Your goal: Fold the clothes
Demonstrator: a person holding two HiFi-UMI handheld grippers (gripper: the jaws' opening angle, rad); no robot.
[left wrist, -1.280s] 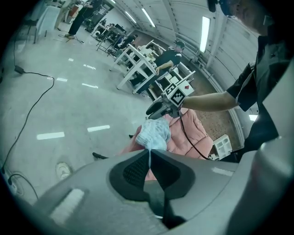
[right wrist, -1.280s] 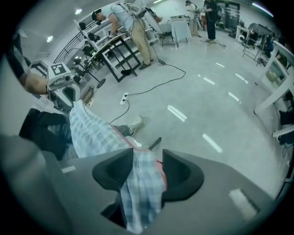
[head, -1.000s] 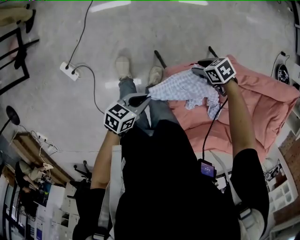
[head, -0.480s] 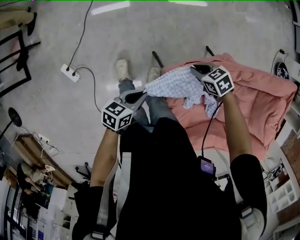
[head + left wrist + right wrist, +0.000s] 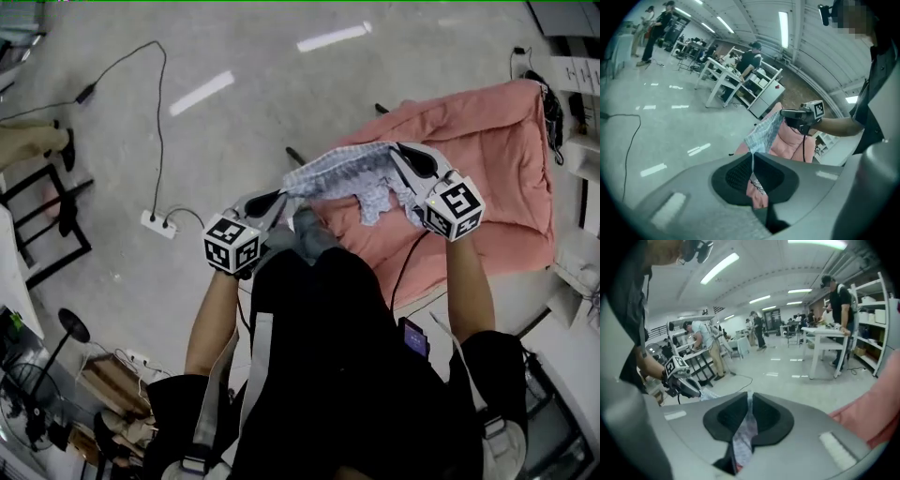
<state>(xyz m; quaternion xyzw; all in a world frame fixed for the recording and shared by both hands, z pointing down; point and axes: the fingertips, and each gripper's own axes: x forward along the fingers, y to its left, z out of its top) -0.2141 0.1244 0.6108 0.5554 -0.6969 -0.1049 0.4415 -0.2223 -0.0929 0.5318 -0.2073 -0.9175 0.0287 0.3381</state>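
While clamping the cloth (image 5: 345, 172) with left gripper (image 5: 278, 199) and just-closed right gripper (image 5: 401, 152), stretching it taut over the mat (image 5: 497, 141) to flatten.

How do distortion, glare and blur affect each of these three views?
Head view: fisheye bends the floor, which carries lamp glare streaks; checked cloth is sharp. Left gripper view: dark round vignette, a mosaic patch top right, cloth crisp. Right gripper view: same vignette, ceiling lamps blown out, pink quilt soft at the edge.
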